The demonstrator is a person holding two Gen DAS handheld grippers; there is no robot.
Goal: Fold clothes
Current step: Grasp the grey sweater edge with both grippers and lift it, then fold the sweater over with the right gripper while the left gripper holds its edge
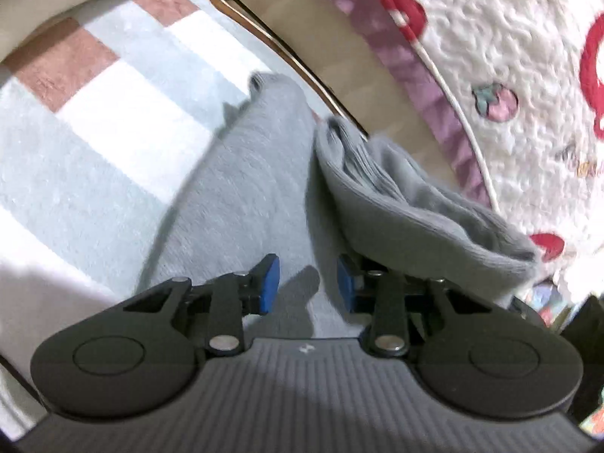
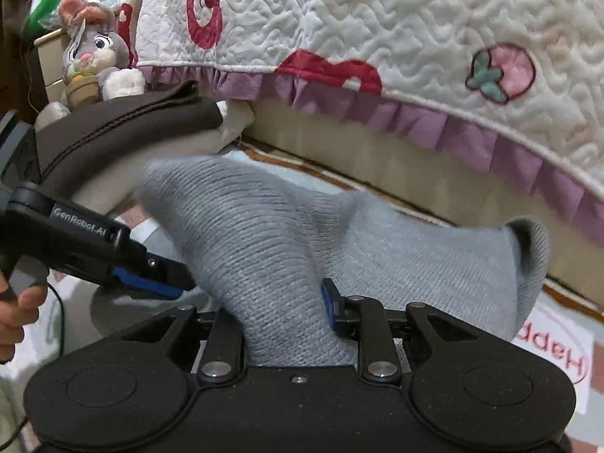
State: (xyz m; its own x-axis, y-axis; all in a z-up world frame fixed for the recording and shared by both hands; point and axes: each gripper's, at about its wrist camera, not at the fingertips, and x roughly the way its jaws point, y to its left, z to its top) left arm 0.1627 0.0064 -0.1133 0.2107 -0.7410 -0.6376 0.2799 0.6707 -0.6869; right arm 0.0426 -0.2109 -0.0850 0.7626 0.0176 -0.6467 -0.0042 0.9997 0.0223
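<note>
A grey knit garment [image 1: 245,196] lies on a checked mat [image 1: 94,124] beside a bed. In the left wrist view one part lies flat ahead and a thick fold [image 1: 407,204] rises to the right. My left gripper [image 1: 307,283] is open just above the flat cloth, holding nothing. In the right wrist view my right gripper [image 2: 279,302] is shut on a lifted ridge of the grey garment [image 2: 260,234]; its left finger is hidden by cloth. The left gripper [image 2: 151,283] shows there at the left, against the garment's edge.
The bed's side board [image 2: 415,173] and a white quilted cover [image 2: 377,30] with a purple ruffle hang close behind the garment. A folded brown garment [image 2: 124,128] lies on a pale cushion at the left, with a plush rabbit [image 2: 94,60] behind it. A white cable [image 1: 464,113] runs down the ruffle.
</note>
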